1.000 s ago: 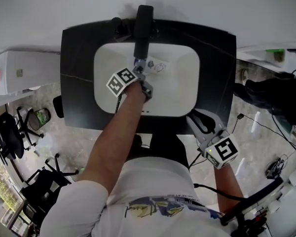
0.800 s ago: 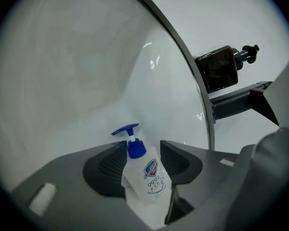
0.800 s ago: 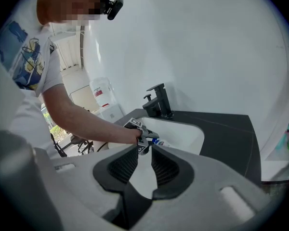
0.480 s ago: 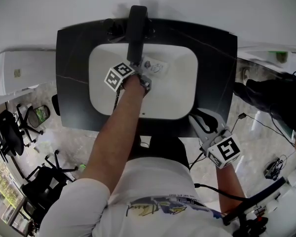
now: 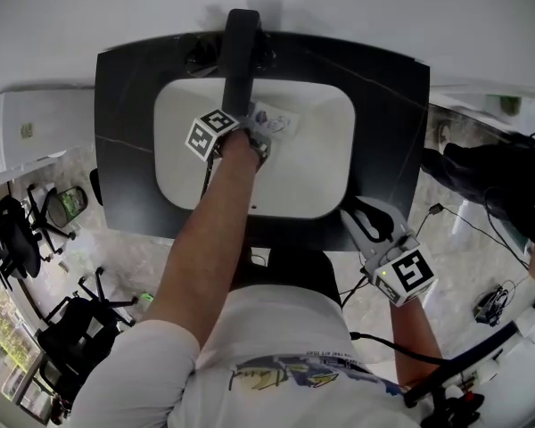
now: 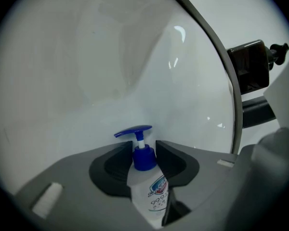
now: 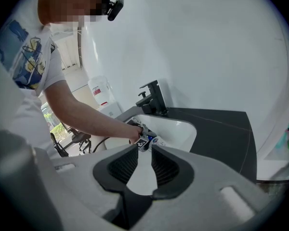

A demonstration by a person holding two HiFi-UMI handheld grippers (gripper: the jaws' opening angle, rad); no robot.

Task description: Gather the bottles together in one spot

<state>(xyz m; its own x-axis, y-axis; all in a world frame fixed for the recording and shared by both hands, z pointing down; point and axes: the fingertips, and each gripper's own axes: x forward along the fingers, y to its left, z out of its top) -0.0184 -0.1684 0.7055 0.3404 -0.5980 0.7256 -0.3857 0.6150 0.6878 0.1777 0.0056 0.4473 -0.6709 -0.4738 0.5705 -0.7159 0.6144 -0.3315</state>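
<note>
head view: black counter (image 5: 392,114) with a white sink (image 5: 312,168) set in it, black faucet (image 5: 239,47) at 12 o'clock of the basin. left hand-held gripper (image 5: 260,139) reaches down into the basin, just under the faucet spout. its jaws have just been closing, and in the left gripper view they sit on a bottle (image 6: 151,196), with the pads against the blue collar on both sides. the bottle is clear and white with a printed label, blue pump head (image 6: 133,132) pointing to 9 o'clock in that view. it lies inside the sink, at 12 o'clock of the basin, just beside the faucet. right hand-held gripper (image 5: 363,217) hangs at 5 o'clock of the sink, over the counter's front edge, well apart from the bottle. its jaws stand narrowly apart with nothing between them.
</note>
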